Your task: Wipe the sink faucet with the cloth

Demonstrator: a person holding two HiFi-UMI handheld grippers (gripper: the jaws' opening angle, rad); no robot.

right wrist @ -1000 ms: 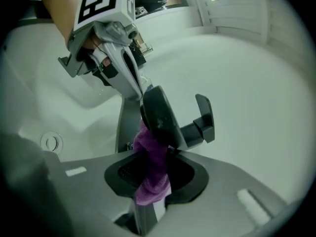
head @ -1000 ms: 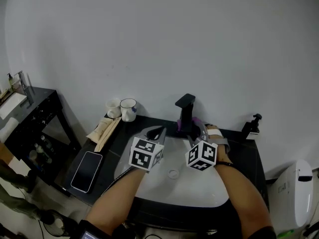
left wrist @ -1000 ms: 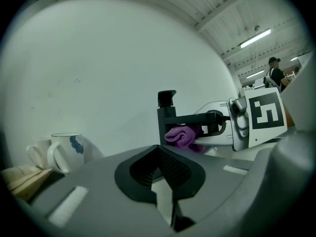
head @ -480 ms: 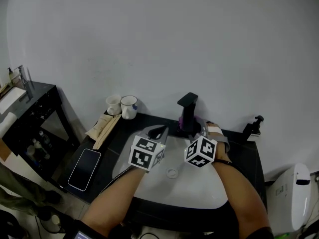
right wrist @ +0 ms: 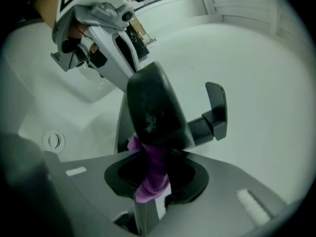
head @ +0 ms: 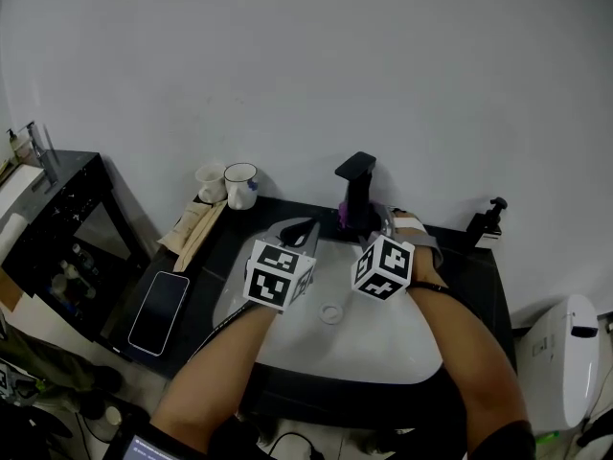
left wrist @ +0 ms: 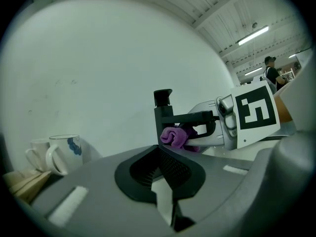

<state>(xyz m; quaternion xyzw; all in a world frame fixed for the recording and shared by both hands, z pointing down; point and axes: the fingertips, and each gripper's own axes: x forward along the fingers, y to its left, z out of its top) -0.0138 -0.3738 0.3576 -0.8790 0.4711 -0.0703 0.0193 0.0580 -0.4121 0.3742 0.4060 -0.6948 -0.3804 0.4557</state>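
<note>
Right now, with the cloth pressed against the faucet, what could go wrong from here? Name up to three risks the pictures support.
1. The right tongs pinch only a narrow fold of the purple cloth; dragging it over the faucet could pull it free into the sink.
2. The lever sits beside the cloth; a push might turn the water on.
3. The left tongs, shut and empty, hover close; a wide stroke could knock them.
</note>
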